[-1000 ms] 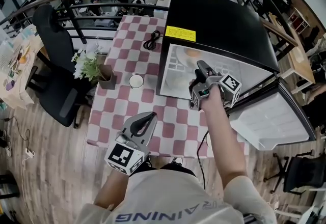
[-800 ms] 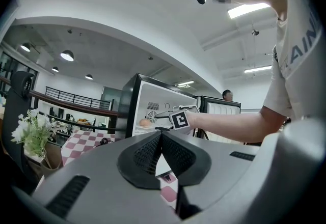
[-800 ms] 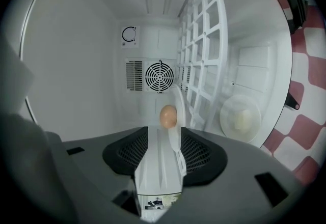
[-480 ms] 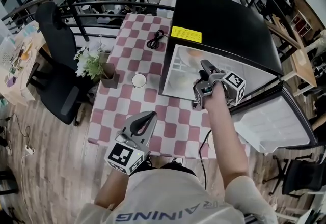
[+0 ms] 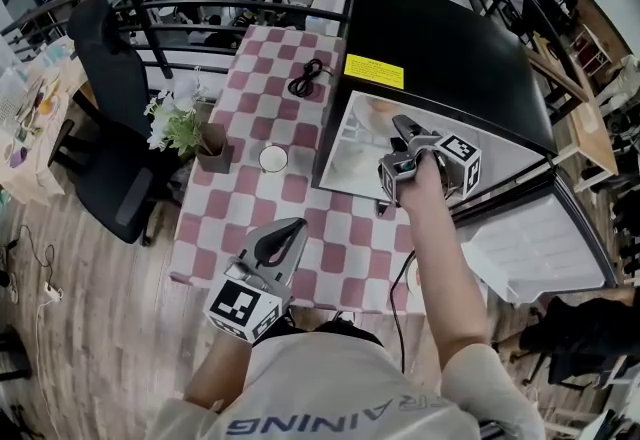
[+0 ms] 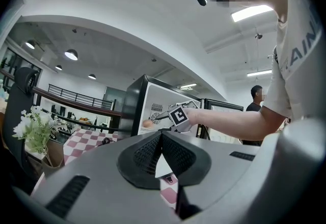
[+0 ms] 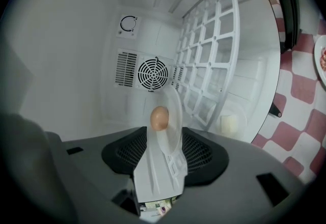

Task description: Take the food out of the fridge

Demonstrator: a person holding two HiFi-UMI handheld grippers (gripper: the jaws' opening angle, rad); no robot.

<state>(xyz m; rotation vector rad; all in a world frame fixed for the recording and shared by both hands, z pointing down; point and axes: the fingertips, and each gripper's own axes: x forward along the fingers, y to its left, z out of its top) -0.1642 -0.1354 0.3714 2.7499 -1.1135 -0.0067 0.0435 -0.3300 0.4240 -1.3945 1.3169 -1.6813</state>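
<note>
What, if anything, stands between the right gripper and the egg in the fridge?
Nothing visible does. The right gripper has its jaws apart, having just been opening, with nothing between them. They point straight at the egg on its plate. The wire shelf stands off to one side.

The fridge [image 5: 440,48] before me is glossy black outside and plain white within, with a yellow label [image 5: 374,71]. I see a cloth [image 5: 270,108] of dull red and white checks, a pale brown egg [image 7: 159,117], a black chair [image 5: 105,68], and white flowers [image 5: 168,120] over green leaves.
</note>
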